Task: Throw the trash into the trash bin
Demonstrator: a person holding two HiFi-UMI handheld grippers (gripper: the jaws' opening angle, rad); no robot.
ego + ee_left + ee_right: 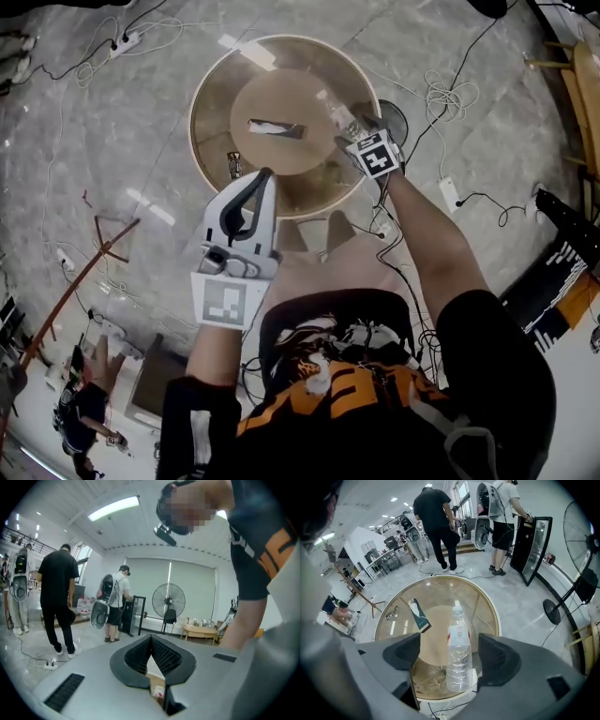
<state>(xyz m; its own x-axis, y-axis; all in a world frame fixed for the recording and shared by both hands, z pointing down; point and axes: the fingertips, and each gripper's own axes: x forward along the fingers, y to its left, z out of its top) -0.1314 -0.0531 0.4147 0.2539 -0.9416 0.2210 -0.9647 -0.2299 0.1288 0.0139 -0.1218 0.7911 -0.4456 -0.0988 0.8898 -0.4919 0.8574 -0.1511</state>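
Observation:
A clear plastic bottle [458,651] with a red-and-white label stands upright near the rim of the round glass table [491,606]. My right gripper [451,656] points down at it, open wide, with the bottle between the pads and touching neither. From the head view the bottle [341,116] shows just beyond the right gripper [354,133]. A dark carton [277,128] lies near the table's middle; it also shows as the carton [419,614] left of the bottle. My left gripper [264,180] hangs at the table's near edge, and its jaws [151,639] meet at the tips, holding nothing. No trash bin is in view.
A small dark object [233,164] sits on the table's left side. A standing fan's base [396,117] is on the floor right of the table, amid cables [441,94]. A wooden stand [103,246] is at left. Two people [436,522] stand beyond the table.

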